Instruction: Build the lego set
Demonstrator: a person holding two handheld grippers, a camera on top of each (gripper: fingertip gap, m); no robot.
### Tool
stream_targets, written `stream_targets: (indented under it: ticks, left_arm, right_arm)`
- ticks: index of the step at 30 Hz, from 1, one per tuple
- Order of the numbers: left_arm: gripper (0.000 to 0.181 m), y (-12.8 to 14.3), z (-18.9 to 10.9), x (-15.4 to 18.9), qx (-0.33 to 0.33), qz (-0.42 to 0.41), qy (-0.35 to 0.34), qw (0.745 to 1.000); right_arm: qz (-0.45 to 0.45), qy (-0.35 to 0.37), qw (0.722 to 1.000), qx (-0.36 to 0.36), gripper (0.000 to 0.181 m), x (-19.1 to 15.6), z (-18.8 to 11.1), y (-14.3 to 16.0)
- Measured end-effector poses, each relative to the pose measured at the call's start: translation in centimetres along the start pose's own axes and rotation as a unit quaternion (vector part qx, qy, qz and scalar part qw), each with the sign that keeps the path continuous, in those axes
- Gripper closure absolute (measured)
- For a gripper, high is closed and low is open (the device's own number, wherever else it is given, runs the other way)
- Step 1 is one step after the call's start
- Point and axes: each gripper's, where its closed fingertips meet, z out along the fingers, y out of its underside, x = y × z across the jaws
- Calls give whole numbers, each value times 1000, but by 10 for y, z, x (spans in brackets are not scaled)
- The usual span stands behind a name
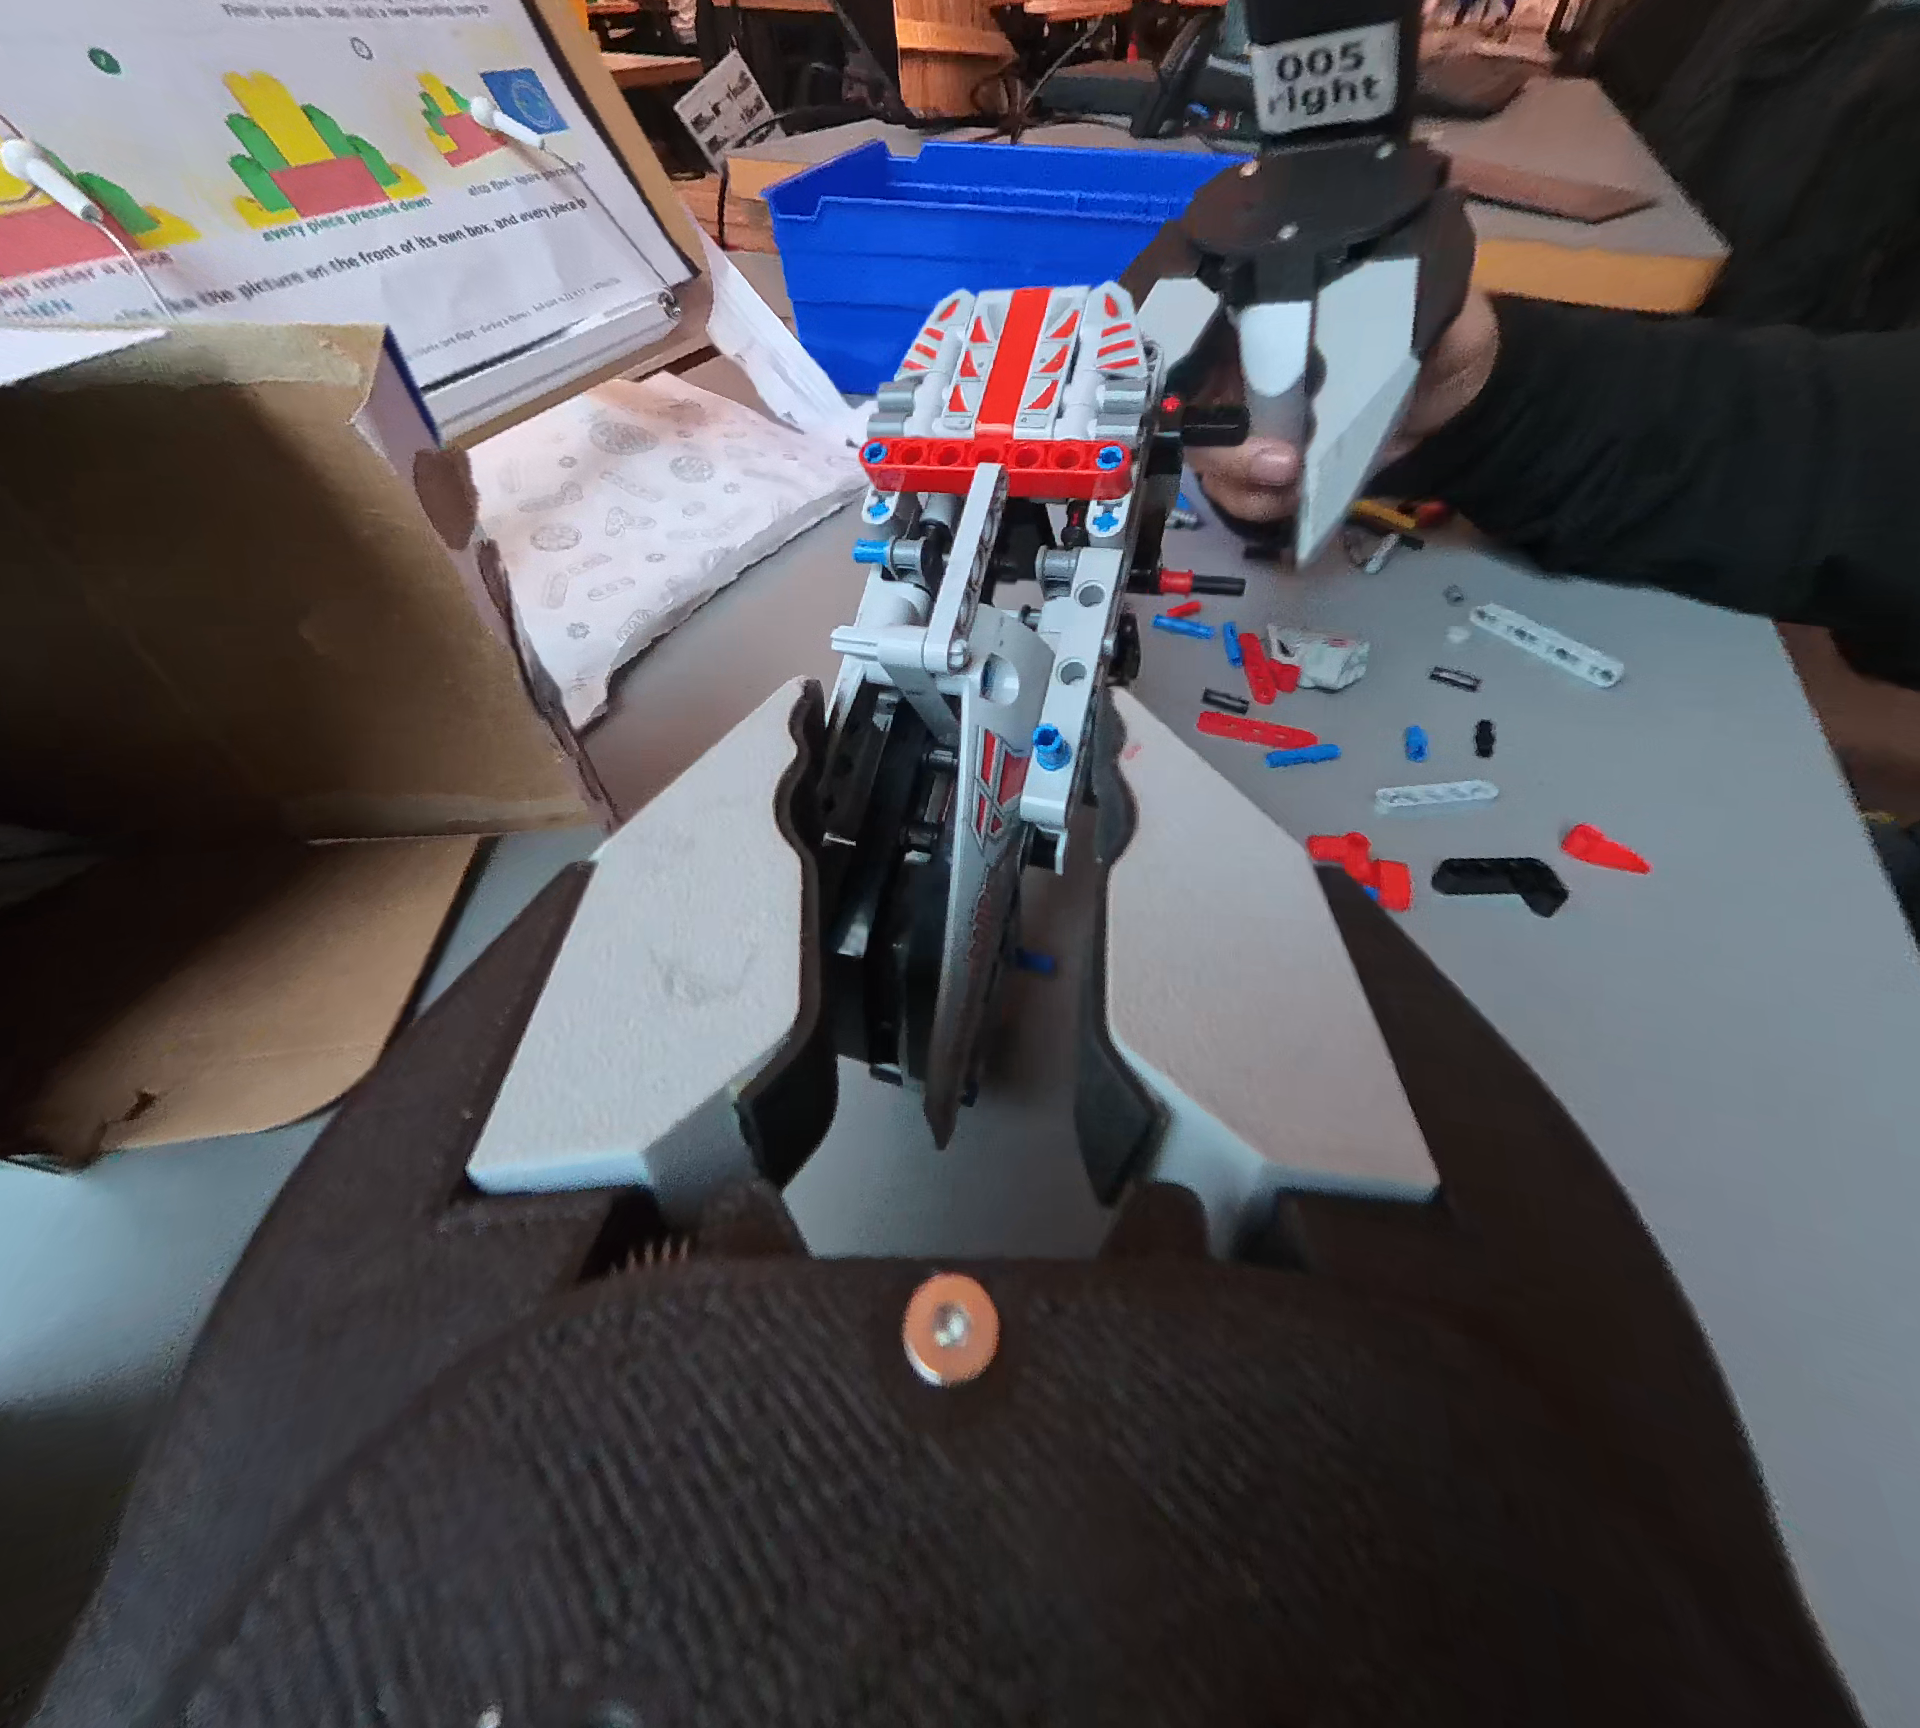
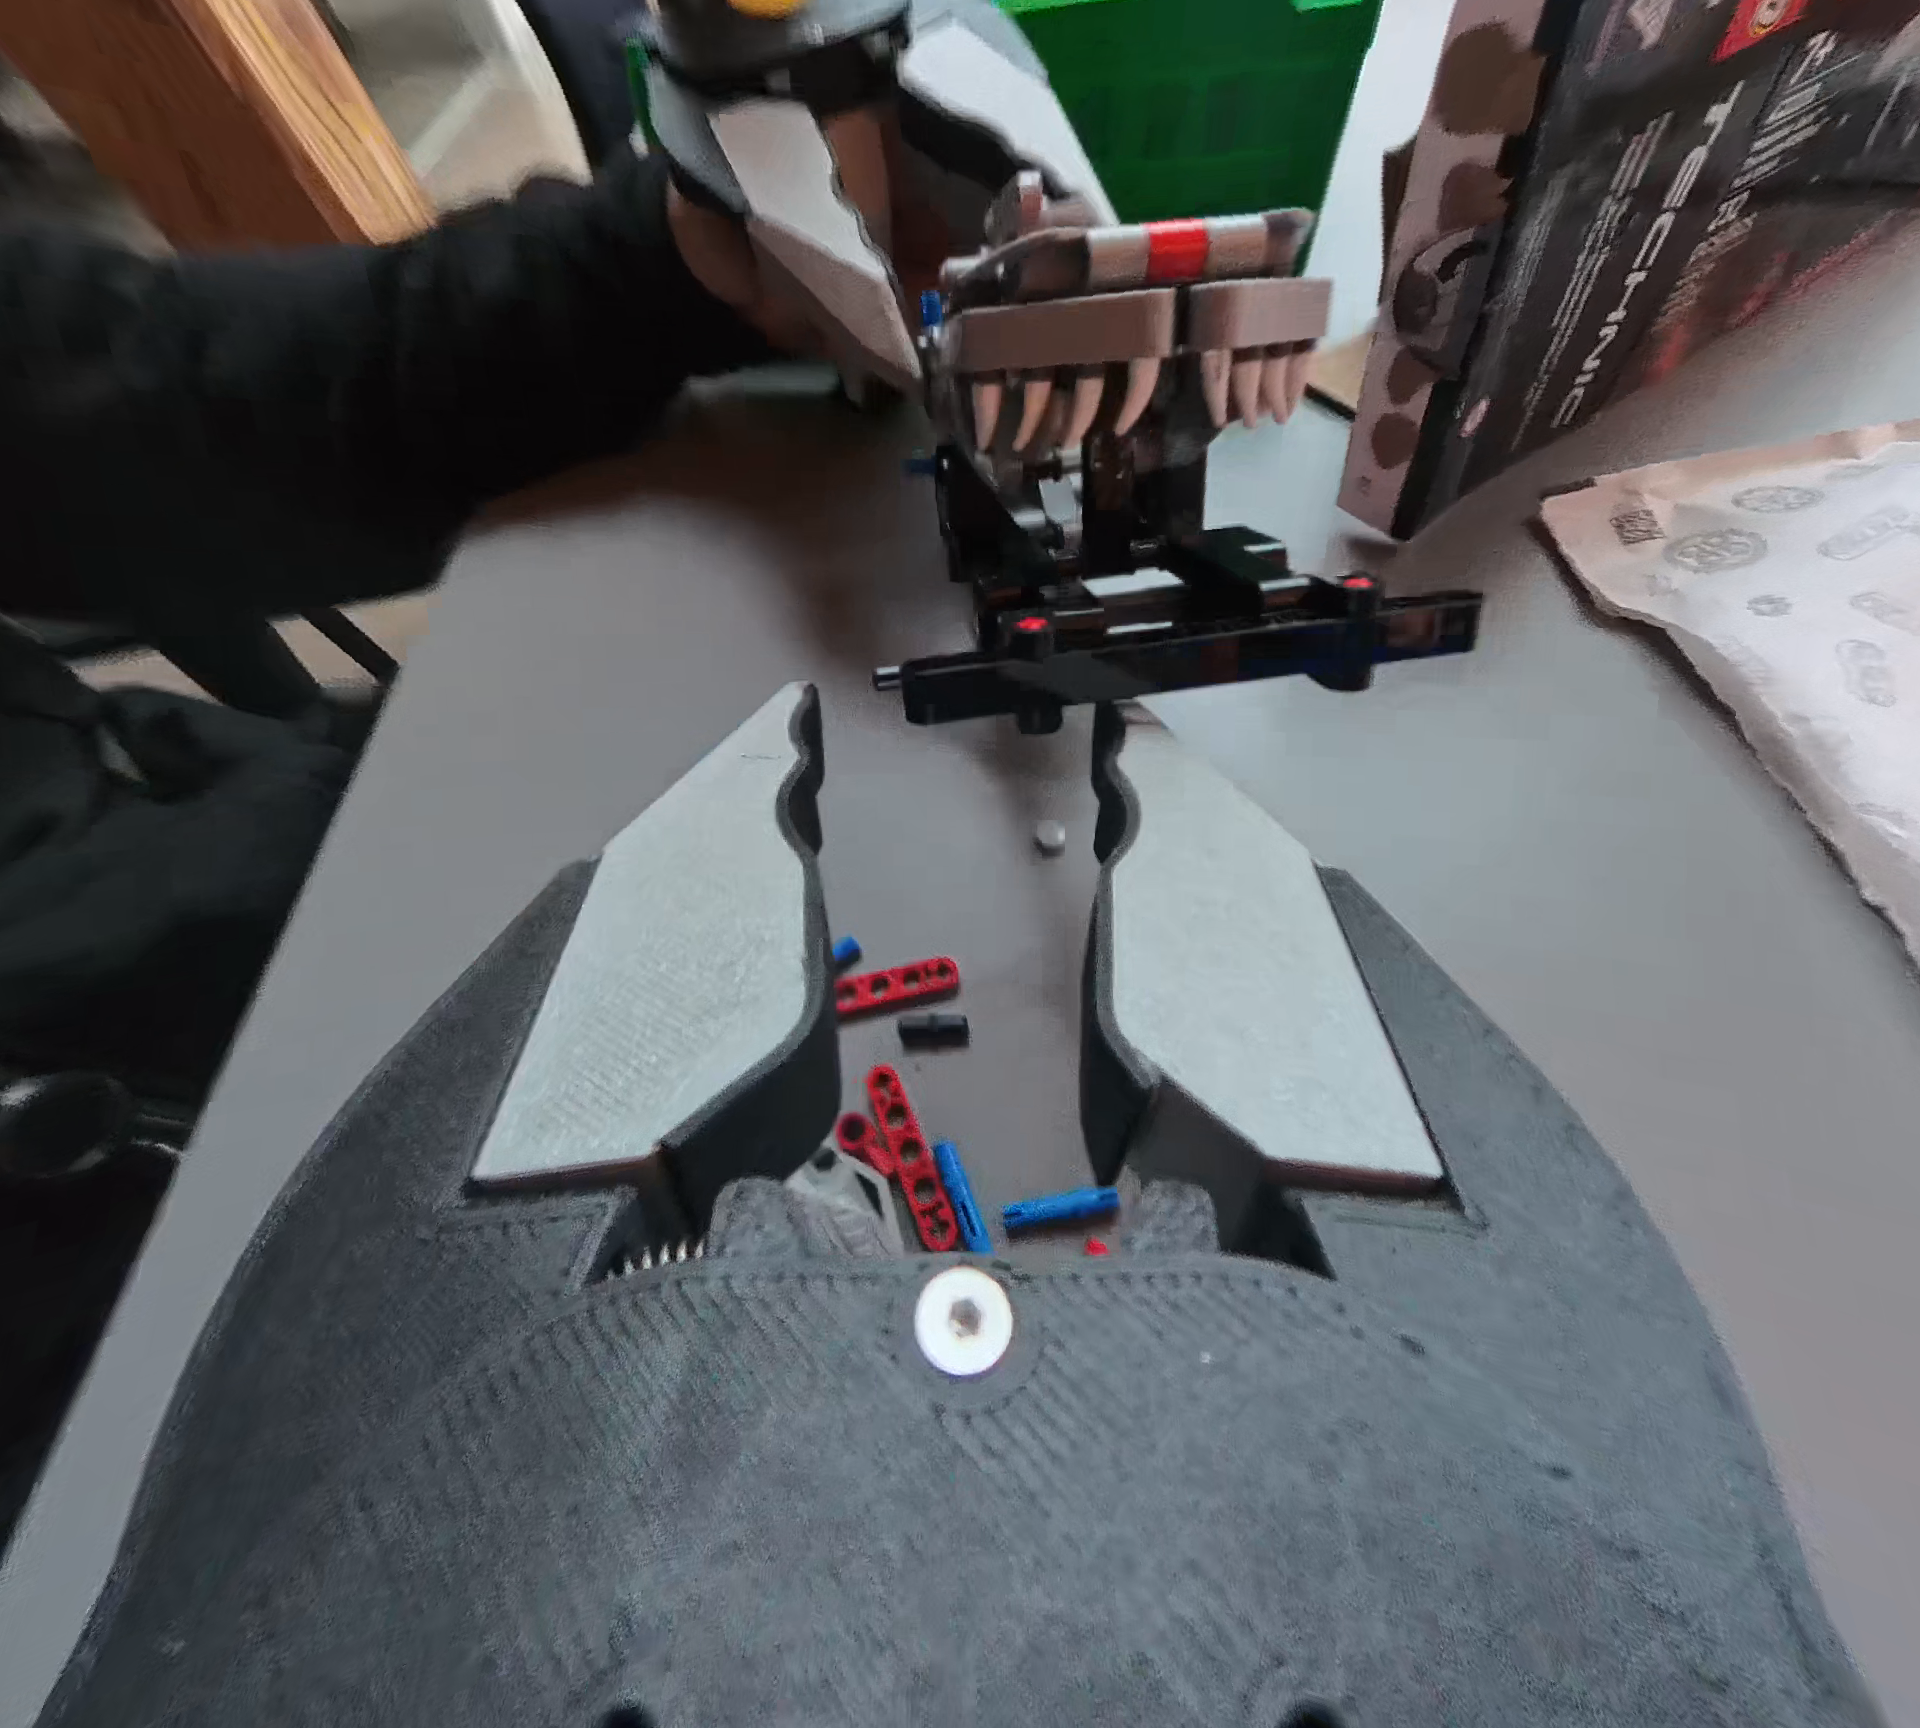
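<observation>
The half-built lego model (image 1: 997,452), white and red with a black base, stands on the grey table (image 1: 1558,1159). My left gripper (image 1: 956,722) is shut on its lower white and black part. In the right wrist view the model (image 2: 1132,307) shows with its row of pale teeth and black base beam, the left gripper (image 2: 966,276) on its upper left side. My right gripper (image 2: 956,717) is open and empty, low over loose pieces (image 2: 914,1138), just short of the black beam. In the left wrist view the right gripper (image 1: 1294,494) hangs right of the model.
Loose red, blue, black and white pieces (image 1: 1351,743) lie right of the model. A blue bin (image 1: 987,244) stands behind, an instruction sheet (image 1: 312,68) and cardboard box (image 1: 260,587) at left, with a paper bag (image 1: 665,494). A green bin (image 2: 1174,16) and the set's box (image 2: 1662,172) stand beyond. The left gripper's tips are roughly 10 cm from the right gripper's.
</observation>
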Motion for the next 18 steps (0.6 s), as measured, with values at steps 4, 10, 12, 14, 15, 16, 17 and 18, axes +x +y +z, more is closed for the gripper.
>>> stream_targets:
  ticks: [4,10,12,14,15,16,17,18]
  left_arm:
    - [132,-1,3,6,6,-54,36,998]
    - [130,-5,5,5,22,-79,36,996]
    - [119,-11,5,9,38,-74,41,996]
    - [120,-14,6,12,47,-55,39,997]
    - [126,-14,6,16,46,-47,45,997]
    - [124,-13,7,19,43,-43,54,997]
    - [122,-13,8,21,43,-42,56,997]
    - [123,-13,9,21,43,-38,56,997]
  right_arm:
    - [36,-43,993,100,139,-9,-12,-32]
    - [-15,2,993,120,125,-10,-9,-45]
    - [-44,-1,990,133,123,-21,-7,-54]
    - [-64,8,988,137,120,-28,-3,-59]
    - [-73,15,988,137,119,-31,0,-61]
    - [-82,23,987,136,121,-33,3,-62]
    - [-89,31,986,136,121,-34,6,-64]
    - [-93,38,985,137,125,-36,8,-67]
